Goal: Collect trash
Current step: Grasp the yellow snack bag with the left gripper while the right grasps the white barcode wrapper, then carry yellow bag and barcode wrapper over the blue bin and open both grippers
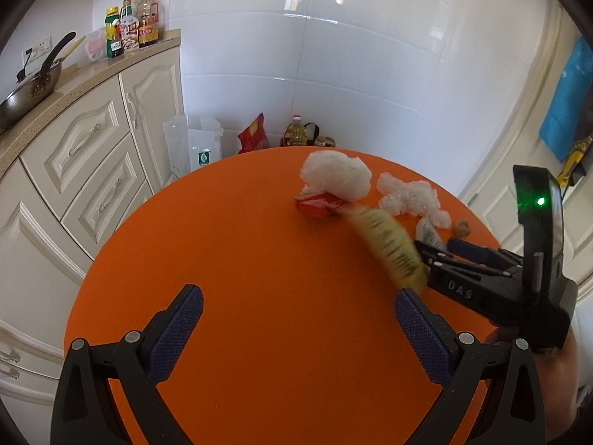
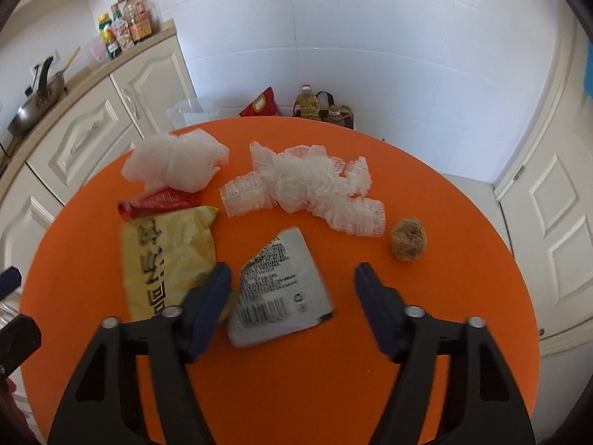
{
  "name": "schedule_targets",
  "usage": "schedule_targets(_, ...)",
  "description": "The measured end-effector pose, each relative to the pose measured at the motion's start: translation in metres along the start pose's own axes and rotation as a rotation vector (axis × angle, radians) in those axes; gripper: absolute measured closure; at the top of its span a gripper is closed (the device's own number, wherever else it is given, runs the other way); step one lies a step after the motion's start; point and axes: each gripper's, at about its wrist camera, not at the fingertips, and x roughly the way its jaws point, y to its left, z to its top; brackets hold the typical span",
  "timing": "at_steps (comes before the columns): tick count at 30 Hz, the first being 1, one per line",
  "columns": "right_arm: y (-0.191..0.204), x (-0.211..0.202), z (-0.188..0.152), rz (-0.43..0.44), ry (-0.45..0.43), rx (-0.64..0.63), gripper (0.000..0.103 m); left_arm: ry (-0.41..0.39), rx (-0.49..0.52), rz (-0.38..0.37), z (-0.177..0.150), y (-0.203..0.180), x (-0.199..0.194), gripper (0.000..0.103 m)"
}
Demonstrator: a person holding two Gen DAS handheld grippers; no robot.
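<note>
Both tongs are hanging spread and empty: left tongs [image 1: 298,309] over bare orange surface [image 2: 463,296], right tongs [image 2: 292,283] straddling the silver sachet [image 2: 280,289]. Nothing looks collected: white foam netting [image 2: 307,185], white wad [image 2: 174,163], yellow wrapper [image 2: 166,256], red wrapper [image 2: 155,202] and brown ball [image 2: 408,239] are all lying there.

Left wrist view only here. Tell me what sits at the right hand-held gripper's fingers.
Observer: A silver barcoded packet lies flat between the fingers of the open right hand-held gripper.
Operator: Describe the blurred yellow thing.
Observer: A crumpled yellow bag with dark printed characters; one finger overlaps its corner.
Operator: Report that brown lump.
Observer: A ball of brown twine, apart from the white netting.
</note>
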Motion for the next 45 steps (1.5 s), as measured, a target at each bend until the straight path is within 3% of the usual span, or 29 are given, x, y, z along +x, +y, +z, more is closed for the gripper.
schedule_targets(5, -0.001, -0.007, -0.014, 0.014, -0.036, -0.041, 0.062, 0.011, 0.017, -0.012, 0.015, -0.015, 0.026, 0.001)
schedule_targets(9, -0.012, -0.014, -0.023, 0.020, -0.042, -0.026, 0.077, 0.006, 0.042, -0.018, 0.029, -0.028, 0.048, 0.001)
schedule_targets(19, -0.046, -0.040, -0.042, 0.075, -0.063, 0.087, 0.078, 0.079, 0.111, -0.031, 0.051, -0.072, 0.142, 0.003)
schedule_targets(21, -0.048, -0.044, -0.043, 0.080, -0.068, 0.093, 0.078, 0.102, 0.110, -0.032, 0.054, -0.078, 0.161, 0.011)
schedule_targets(24, -0.050, -0.049, -0.043, 0.094, -0.075, 0.103, 0.077, 0.041, 0.149, -0.001, 0.059, -0.091, 0.179, 0.027)
schedule_targets(26, -0.051, -0.053, -0.047, 0.101, -0.078, 0.109, 0.078, 0.019, 0.153, -0.032, 0.060, -0.091, 0.183, 0.048)
schedule_targets(29, -0.052, -0.060, -0.052, 0.104, -0.085, 0.124, 0.078, 0.032, 0.134, -0.105, 0.063, -0.083, 0.188, 0.071)
schedule_targets(32, -0.055, -0.069, -0.058, 0.105, -0.091, 0.135, 0.078, 0.040, 0.153, -0.134, 0.056, -0.081, 0.190, 0.078)
schedule_targets(38, -0.061, -0.093, -0.076, 0.117, -0.106, 0.164, 0.078, 0.067, 0.124, -0.222, 0.037, -0.065, 0.180, 0.081)
schedule_targets(45, -0.064, -0.132, -0.096, 0.111, -0.147, 0.167, 0.078, 0.008, 0.148, -0.248, 0.014, -0.071, 0.141, 0.081)
